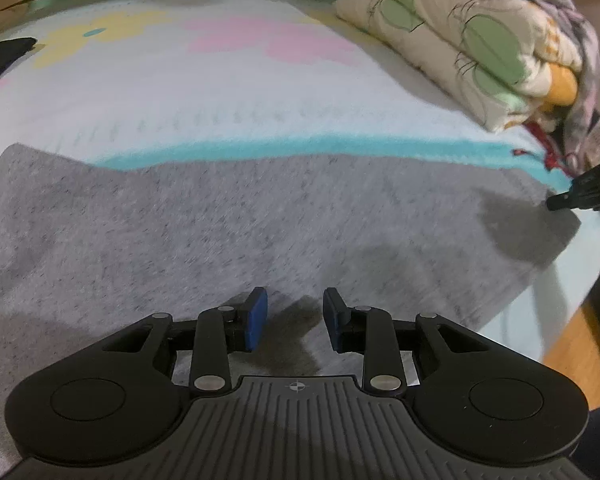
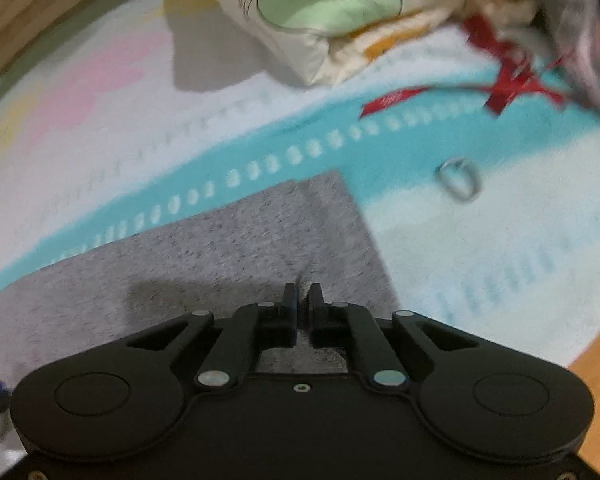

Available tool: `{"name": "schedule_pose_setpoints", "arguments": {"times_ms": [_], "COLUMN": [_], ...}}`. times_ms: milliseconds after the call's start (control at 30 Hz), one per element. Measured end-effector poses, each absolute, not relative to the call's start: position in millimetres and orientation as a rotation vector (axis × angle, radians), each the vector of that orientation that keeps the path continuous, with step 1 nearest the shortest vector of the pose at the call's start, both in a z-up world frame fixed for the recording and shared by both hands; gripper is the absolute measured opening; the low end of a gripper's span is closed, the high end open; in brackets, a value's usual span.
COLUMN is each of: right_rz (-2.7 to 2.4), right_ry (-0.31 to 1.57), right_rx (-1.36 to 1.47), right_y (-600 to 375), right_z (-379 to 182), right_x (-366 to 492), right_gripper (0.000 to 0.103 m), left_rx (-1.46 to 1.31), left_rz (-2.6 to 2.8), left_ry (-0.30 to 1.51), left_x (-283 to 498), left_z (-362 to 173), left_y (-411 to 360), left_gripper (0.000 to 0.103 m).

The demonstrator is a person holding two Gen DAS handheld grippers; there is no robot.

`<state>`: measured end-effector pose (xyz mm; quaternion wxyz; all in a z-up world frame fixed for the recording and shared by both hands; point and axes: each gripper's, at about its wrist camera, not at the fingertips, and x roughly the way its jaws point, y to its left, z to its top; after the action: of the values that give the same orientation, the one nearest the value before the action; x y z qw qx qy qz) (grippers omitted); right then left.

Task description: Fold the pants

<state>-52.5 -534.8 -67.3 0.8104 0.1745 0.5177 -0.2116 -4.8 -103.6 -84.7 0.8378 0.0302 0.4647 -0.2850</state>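
Observation:
Grey pants (image 1: 228, 220) lie spread flat on a pale bedspread (image 1: 180, 92) with a teal stripe. My left gripper (image 1: 295, 300) hovers over the near part of the fabric. Its blue pads (image 1: 256, 318) stand apart with nothing between them, so it is open. In the right wrist view the pants (image 2: 240, 240) end in a squared corner. My right gripper (image 2: 302, 290) sits just inside that corner, shut on a small pinch of the grey cloth. The left wrist view shows the right gripper (image 1: 580, 194) at the far right end of the pants.
A folded quilt (image 1: 460, 36) with green shapes is stacked at the back right, with red ribbon (image 2: 508, 80) beside it. A small metal ring (image 2: 460, 180) lies on the bedspread right of the pants. The bed edge and wooden floor (image 1: 580, 352) are at the right. A dark item (image 1: 0, 56) lies far left.

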Motion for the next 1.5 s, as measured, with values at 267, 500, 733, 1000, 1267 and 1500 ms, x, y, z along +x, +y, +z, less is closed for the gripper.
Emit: {"name": "schedule_pose_setpoints", "arguments": {"times_ms": [267,500,733,1000,1267,1500], "right_rz": [-0.545,-0.577,-0.487,-0.416,-0.435,-0.388], "right_ry": [1.143,1.055,1.135,1.12,1.082,0.976], "right_rx": [0.36,0.513,0.628,0.621,0.553,0.562], "right_y": [-546,-568,-581,-571,-549,-529], "right_z": [-75,-65,-91,-98,-63,-18], "right_x": [-42,-70,-88,-73,-62,-62], "right_gripper": [0.006,0.082,0.064,0.055,0.02,0.02], "left_rx": [0.153,0.13,0.136,0.131,0.092,0.199], "left_rz": [-0.691,-0.702,-0.694,-0.693,-0.681,-0.749], "left_ry": [1.03,1.01,1.006,1.001,1.0,0.999], "left_x": [-9,-10,-13,-12,4,16], "left_z": [-87,-86,-83,-84,-72,-90], "left_y": [-134,-128,-129,-129,-151,-212], "left_gripper": [0.029,0.029,0.029,0.029,0.029,0.029]}}
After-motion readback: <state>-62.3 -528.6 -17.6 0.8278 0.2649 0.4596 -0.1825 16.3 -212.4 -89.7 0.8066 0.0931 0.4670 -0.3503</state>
